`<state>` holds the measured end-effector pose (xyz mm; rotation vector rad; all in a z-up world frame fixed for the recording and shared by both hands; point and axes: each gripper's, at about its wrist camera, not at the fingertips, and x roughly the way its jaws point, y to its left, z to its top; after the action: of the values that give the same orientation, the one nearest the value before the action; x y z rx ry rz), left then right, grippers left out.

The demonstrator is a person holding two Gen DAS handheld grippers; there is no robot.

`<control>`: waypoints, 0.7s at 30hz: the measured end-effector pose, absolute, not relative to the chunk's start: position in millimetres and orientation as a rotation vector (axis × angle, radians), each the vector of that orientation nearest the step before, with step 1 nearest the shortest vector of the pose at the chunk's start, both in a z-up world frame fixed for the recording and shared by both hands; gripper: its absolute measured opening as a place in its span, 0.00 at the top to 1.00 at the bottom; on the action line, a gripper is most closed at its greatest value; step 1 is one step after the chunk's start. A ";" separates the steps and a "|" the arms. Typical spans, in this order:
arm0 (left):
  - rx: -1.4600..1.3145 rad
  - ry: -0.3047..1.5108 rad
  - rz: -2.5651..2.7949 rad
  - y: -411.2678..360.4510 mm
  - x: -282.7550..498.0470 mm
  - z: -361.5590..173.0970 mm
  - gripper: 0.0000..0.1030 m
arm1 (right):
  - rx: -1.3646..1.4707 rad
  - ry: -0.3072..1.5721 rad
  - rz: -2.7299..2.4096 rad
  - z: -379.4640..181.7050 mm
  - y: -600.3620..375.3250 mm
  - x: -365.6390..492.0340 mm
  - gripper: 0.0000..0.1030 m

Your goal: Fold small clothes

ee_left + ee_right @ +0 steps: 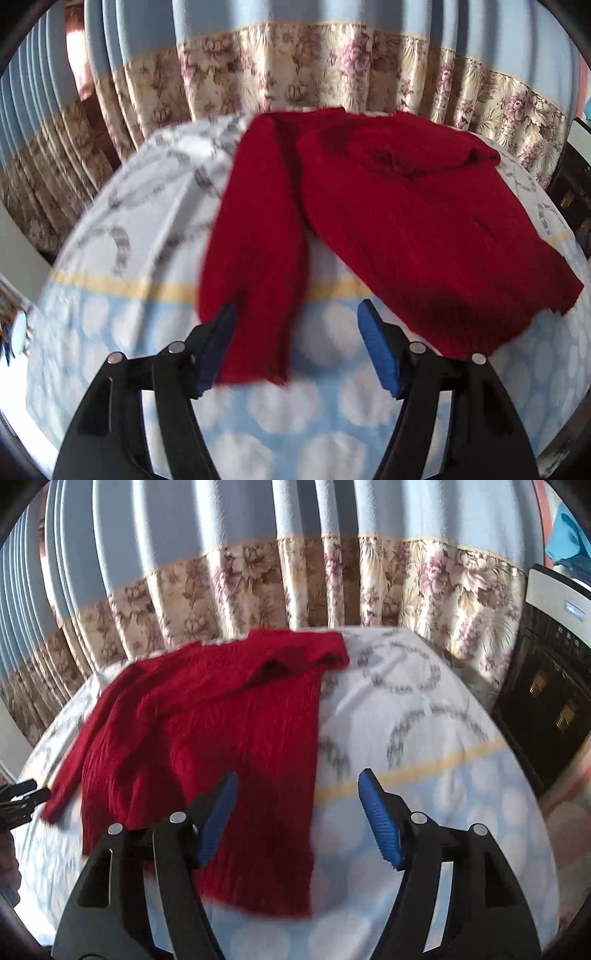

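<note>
A red knitted sweater [406,206] lies spread on a cloth-covered surface [147,221] that is white with grey print at the back and pale blue with white spots in front. One sleeve [255,258] runs toward my left gripper [297,304]. The left gripper is open, the cuff lying between its blue pads close to the left one, and nothing is pinched. In the right wrist view the sweater [207,720] fills the left half. My right gripper [299,774] is open above the hem's right corner. The left gripper's black tip [22,797] shows by the sleeve end.
A blue curtain with a floral band [295,74] hangs close behind the surface. A black appliance with a white top [546,701] stands at the right edge. The surface [424,709] drops off at its rounded front and sides.
</note>
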<state>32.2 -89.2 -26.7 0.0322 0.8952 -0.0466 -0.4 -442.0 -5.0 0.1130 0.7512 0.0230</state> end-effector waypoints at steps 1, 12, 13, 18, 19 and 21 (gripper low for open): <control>0.003 0.898 -0.043 -91.0 31.2 -29.7 0.33 | 0.115 0.766 0.029 -11.2 -437.3 -7.9 0.33; 0.008 0.983 -0.090 -145.8 57.0 -59.1 0.31 | 0.105 0.895 0.080 -44.2 -428.7 3.9 0.32; 0.012 0.979 -0.095 -150.5 60.2 -57.7 0.31 | 0.116 0.919 0.092 -48.8 -429.3 9.9 0.33; -0.002 0.970 -0.126 -152.6 73.3 -48.4 0.29 | 0.145 0.878 0.045 -41.4 -454.5 18.9 0.86; -0.009 0.971 -0.125 -149.4 73.3 -47.4 0.27 | 0.128 0.829 -0.026 -32.2 -468.4 18.3 0.86; -0.026 0.975 -0.106 -138.2 75.9 -47.2 0.26 | 0.131 0.780 -0.120 -20.7 -491.9 21.5 0.86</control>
<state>75.9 -138.2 -47.2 -0.0261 0.9750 -0.1059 21.5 -491.9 -20.7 0.1311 0.7797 -0.1201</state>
